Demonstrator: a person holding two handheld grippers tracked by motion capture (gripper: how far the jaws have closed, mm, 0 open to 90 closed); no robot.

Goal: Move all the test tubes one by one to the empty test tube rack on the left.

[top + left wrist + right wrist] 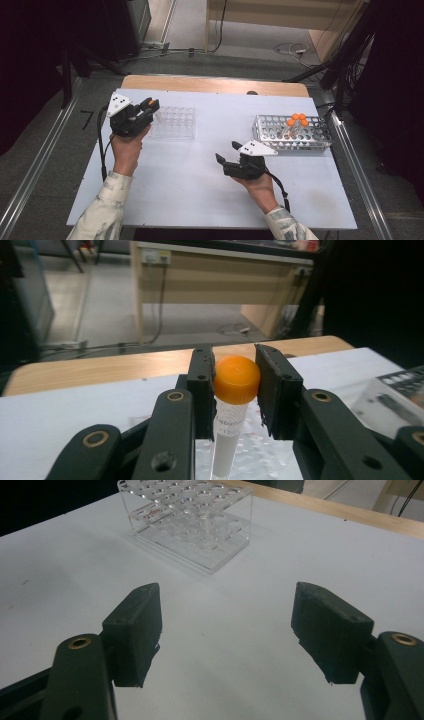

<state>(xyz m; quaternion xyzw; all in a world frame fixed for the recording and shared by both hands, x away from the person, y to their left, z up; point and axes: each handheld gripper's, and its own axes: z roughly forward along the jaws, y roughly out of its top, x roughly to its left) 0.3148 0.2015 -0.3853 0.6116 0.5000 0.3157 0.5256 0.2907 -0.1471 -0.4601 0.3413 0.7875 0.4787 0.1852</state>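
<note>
Your left gripper [150,106] is clamped on an orange-capped tube [235,390], jaws pressing the cap from both sides; the clear tube body hangs below. In the high view it sits at the left end of the clear acrylic rack [173,122], just beside it and above the white tabletop [190,185].

Your right gripper [227,152] stands wide open with nothing between the jaws, low over bare table near the middle, aimed toward the acrylic rack [187,522].

The metal mesh rack [292,134] at right holds more orange-capped tubes [298,120], well apart from both grippers.
</note>
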